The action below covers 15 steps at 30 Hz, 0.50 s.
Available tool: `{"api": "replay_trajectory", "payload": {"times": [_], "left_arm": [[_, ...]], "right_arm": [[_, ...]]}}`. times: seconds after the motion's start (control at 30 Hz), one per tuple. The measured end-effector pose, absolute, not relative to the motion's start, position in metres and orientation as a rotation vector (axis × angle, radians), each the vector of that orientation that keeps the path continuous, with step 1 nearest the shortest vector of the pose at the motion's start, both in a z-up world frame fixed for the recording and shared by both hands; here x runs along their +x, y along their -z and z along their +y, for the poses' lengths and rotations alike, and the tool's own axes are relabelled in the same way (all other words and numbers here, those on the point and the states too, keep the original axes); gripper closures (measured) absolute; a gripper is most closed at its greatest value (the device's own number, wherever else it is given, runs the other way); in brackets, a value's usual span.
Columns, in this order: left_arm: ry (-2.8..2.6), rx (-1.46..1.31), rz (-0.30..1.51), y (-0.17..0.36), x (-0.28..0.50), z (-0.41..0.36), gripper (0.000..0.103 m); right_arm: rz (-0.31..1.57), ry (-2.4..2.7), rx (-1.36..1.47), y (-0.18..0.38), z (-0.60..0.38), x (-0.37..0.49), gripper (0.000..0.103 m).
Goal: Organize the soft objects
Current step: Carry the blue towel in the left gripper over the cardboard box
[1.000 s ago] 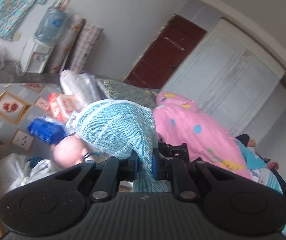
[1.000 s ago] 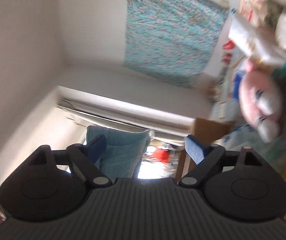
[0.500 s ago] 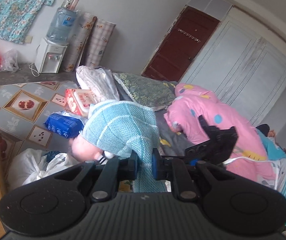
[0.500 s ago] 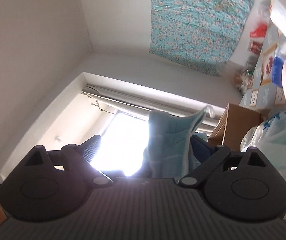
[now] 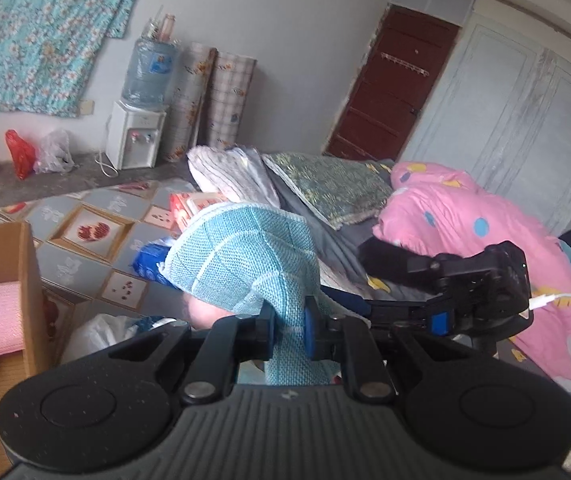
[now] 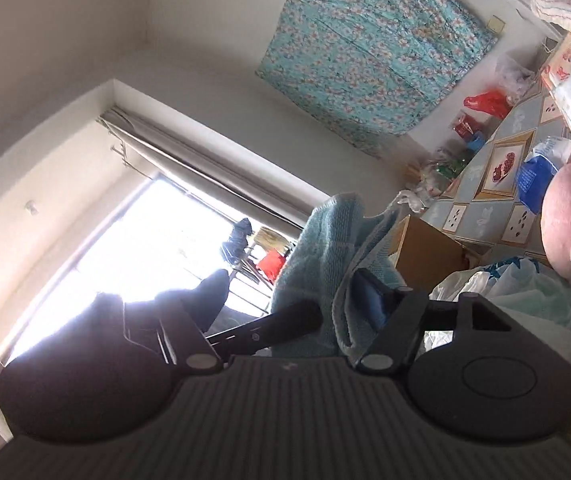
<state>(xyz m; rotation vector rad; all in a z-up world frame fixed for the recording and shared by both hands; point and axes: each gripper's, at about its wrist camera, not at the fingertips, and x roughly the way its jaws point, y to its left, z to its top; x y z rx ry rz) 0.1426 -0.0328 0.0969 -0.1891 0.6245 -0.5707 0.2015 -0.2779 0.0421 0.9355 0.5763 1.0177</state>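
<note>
The left gripper [image 5: 288,332] has its blue pads pressed together on a strip of the teal towel [image 5: 245,264], which rises from the jaws and flops over in a mound above the bed [image 5: 97,216]. The right gripper [image 5: 349,304] reaches in from the right, its fingers just beside that pinch. From the right wrist, the towel [image 6: 325,256] hangs between its jaws; they have just been closing, and cloth drapes over the right finger [image 6: 369,300]. The left finger is a dark shape against the bright window [image 6: 137,252], so I cannot tell whether the pads press the cloth. A pink plush [image 6: 569,224] sits behind, mostly hidden by the towel in the left view. A cardboard box [image 5: 1,280] is cut off at the left edge.
</note>
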Motion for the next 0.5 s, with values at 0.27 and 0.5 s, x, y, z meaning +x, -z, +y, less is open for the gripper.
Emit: {"api": "replay_trajectory", "payload": {"times": [0.27, 0.5], "left_arm": [[0.335, -0.168, 0.558, -0.135, 0.115, 0.032, 0.088], [0.100, -0.148, 0.596, -0.132, 0.124, 0.107, 0.088]], "right_arm": [[0.704, -1.142, 0.773, -0.104, -0.155, 0.240, 0.038], [0.944, -1.160, 0.716, -0.105, -0.012, 0.281, 0.038]]}}
